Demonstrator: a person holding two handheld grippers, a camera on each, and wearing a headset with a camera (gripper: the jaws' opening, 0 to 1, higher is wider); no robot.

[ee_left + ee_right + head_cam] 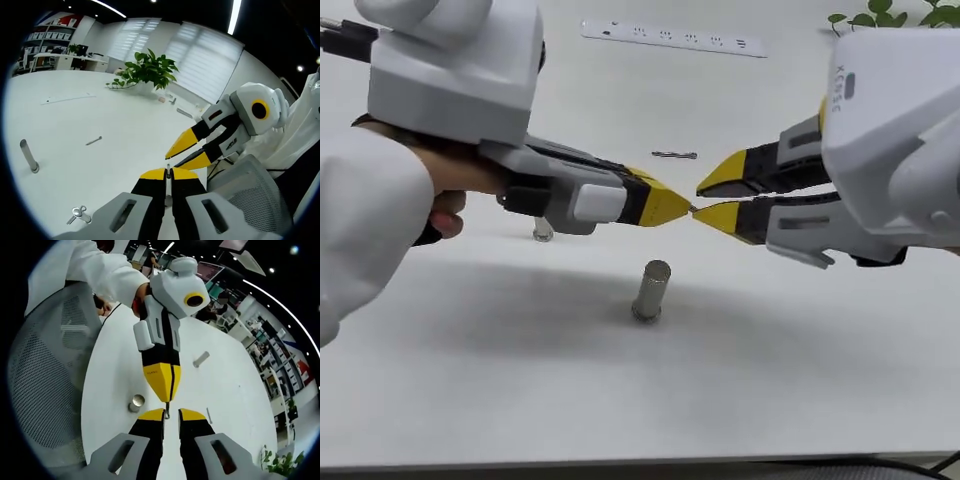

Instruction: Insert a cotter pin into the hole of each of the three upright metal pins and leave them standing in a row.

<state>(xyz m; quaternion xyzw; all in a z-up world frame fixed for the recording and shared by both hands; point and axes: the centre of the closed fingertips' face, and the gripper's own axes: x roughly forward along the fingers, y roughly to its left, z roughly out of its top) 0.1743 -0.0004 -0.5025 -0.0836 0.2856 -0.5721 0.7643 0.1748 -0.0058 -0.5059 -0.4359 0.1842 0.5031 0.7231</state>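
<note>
While I watch through the head view, the left claw (678,206) is closed on a thin cotter pin (168,176), and a short end of it sticks out past the yellow tips. The right claw (701,203) faces it tip to tip, with its jaws apart. The free end of the cotter pin sits just at the mouth of these jaws, but I cannot tell if they touch it.

I take the standing metal pin (652,290) as my mark. It stands upright on the white tabletop (770,350), and nothing touches it. Both claws hang in the air above it and a little behind it, the left claw on its left side and the right claw on its right side. To the left of the standing metal pin and further back there is a second metal pin (542,231), partly hidden behind the left claw. Well behind the standing metal pin, a loose cotter pin (675,155) lies flat on the tabletop. Much further behind it lies a white power strip (670,37), and to the right of that strip I see the green leaves of a plant (890,14).
</note>
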